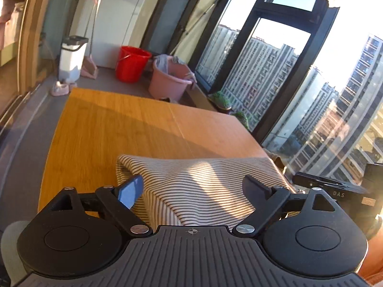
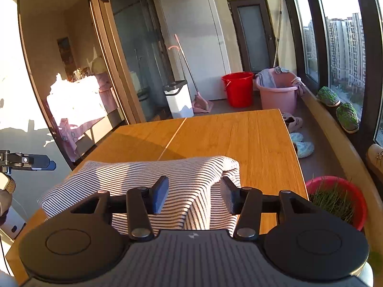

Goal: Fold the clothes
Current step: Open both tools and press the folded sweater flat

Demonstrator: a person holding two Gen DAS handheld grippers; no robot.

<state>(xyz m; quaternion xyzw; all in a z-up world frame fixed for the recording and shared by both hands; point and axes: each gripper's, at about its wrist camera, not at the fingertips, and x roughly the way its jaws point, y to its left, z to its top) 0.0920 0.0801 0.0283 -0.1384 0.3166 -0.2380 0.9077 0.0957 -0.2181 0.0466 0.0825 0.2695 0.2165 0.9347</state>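
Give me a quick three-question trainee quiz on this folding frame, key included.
1. True or false: the left gripper is clamped on the striped garment.
2. Which bucket stands nearer the window? A) the red bucket B) the pink tub C) the white bin
3. Fill in: the striped garment lies on the wooden ____.

Key:
1. False. Its jaws stand wide apart above the cloth, pinching nothing.
2. B. The pink tub sits beside the window ledge; the red bucket is further from the glass.
3. table. The right gripper also hangs open over the garment.
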